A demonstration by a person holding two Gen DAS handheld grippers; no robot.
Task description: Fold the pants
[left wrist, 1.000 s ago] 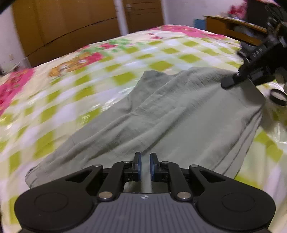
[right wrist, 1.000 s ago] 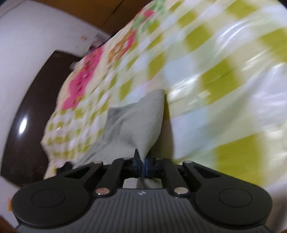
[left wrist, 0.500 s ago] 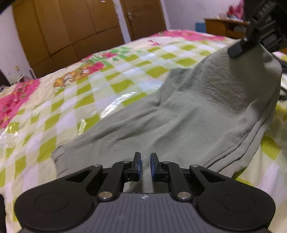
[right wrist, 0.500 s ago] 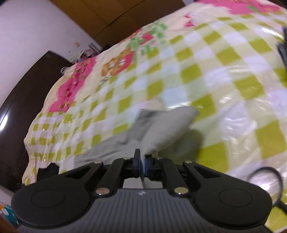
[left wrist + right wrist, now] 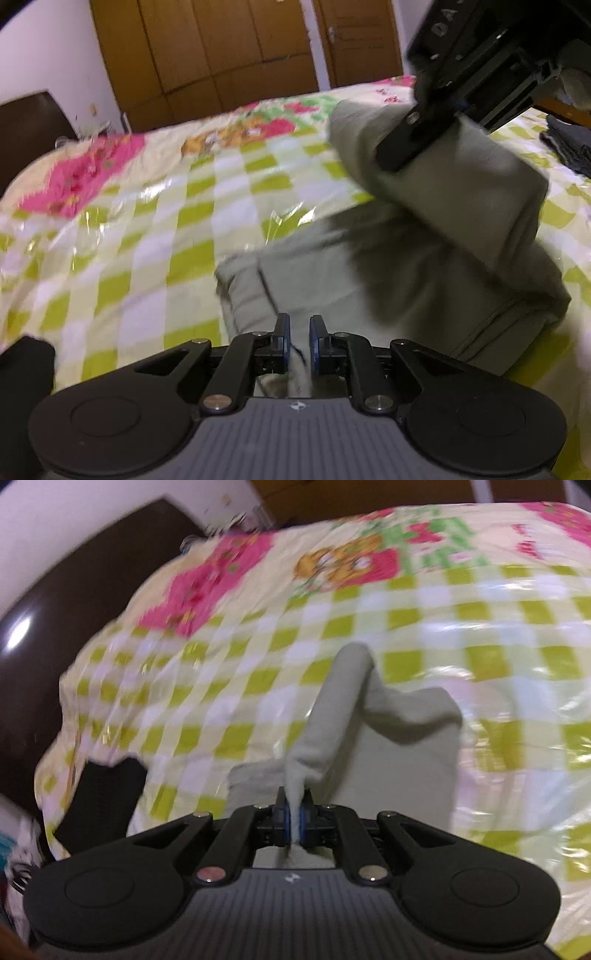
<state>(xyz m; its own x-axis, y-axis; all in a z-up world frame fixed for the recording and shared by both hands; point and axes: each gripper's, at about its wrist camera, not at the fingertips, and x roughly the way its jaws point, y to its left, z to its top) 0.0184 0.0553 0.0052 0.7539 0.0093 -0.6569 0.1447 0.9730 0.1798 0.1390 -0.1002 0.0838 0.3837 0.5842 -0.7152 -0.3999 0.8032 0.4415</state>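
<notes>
The grey-green pants lie on the checked bed cover, partly doubled over. My left gripper is shut on the near edge of the cloth, low over the bed. My right gripper is shut on another edge of the pants and holds it lifted, so the cloth rises in a ridge. In the left wrist view the right gripper's body hangs at the upper right, carrying that lifted flap over the lower layer.
The bed cover is green and white check with pink flowers under shiny plastic. A wooden wardrobe and door stand behind. A dark headboard is at the left. Dark clothes lie at the far right.
My right gripper has carried its end of the pants up and over toward my left gripper, folding the cloth onto itself. Both grippers stayed shut on the cloth.
</notes>
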